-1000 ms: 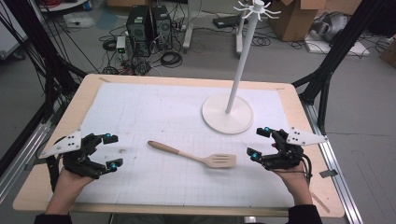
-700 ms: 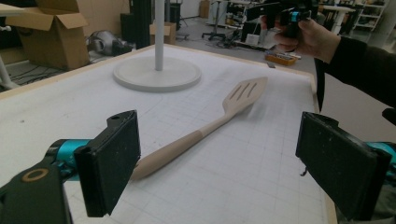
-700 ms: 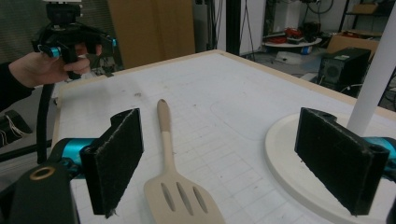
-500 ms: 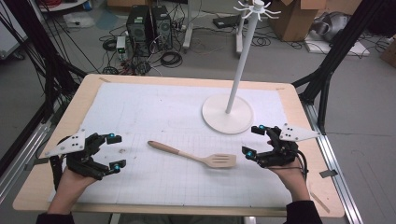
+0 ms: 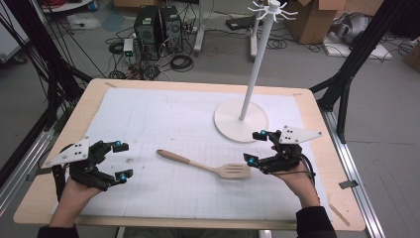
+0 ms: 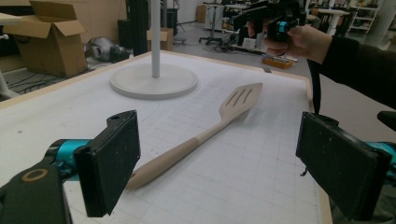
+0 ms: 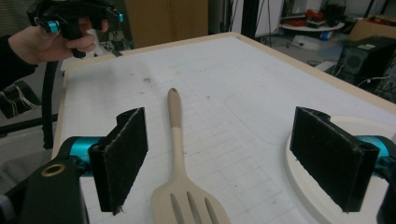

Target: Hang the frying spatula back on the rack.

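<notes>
A wooden slotted spatula point(image 5: 208, 166) lies flat on the white mat, handle to the left, blade to the right. My right gripper point(image 5: 256, 148) hovers open just right of the blade, jaws wide apart; in the right gripper view the spatula point(image 7: 180, 158) lies between and below them. My left gripper point(image 5: 121, 159) is open near the table's left side, a short way from the handle tip. The left gripper view has the spatula point(image 6: 201, 133) stretching away ahead. A white hook stand point(image 5: 247, 94) rises behind the blade.
The stand's round base point(image 5: 241, 121) sits close behind my right gripper. The wooden table edge point(image 5: 188, 222) frames the mat. Computer towers, cables and cardboard boxes lie on the floor beyond the table.
My right gripper has slid left and slightly forward, closing in on the spatula blade. My left gripper has shifted a little to the right. The spatula has not moved.
</notes>
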{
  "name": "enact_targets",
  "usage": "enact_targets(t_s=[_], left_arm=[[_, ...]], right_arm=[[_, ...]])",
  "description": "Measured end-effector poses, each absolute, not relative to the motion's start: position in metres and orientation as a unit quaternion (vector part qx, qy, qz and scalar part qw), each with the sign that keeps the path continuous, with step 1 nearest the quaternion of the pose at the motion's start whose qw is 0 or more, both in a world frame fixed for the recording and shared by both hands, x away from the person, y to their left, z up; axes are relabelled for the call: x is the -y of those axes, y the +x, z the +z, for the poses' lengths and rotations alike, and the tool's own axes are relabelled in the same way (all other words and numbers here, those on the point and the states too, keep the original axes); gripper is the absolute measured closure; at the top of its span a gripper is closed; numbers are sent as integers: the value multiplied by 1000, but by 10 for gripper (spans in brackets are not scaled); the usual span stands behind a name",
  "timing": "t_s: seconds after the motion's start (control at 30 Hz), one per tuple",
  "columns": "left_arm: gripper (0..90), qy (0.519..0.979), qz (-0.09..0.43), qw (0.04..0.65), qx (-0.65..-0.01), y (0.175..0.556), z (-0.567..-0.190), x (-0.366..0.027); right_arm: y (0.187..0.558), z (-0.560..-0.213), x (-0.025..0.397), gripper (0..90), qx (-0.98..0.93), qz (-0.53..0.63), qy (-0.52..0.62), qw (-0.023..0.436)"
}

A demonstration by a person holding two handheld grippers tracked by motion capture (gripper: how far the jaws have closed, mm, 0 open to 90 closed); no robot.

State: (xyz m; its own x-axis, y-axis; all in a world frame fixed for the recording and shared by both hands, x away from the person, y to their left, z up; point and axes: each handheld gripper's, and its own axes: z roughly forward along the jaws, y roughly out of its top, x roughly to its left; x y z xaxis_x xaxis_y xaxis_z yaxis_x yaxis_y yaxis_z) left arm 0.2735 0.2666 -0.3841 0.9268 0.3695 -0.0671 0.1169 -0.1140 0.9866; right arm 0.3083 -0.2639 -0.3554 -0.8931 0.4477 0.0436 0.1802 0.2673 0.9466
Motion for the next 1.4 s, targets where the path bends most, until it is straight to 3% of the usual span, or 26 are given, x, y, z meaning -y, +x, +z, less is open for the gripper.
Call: enact_targets(t_s=[1.0,1.4], left_arm=[[141,748,97,638,-158,269,-383,-263],[141,748,98,637,-157,267,-382,-264]], right_arm=[[345,-377,166,344,-874,449,173,63],[354,-394,131,479,-922,352,157,37]])
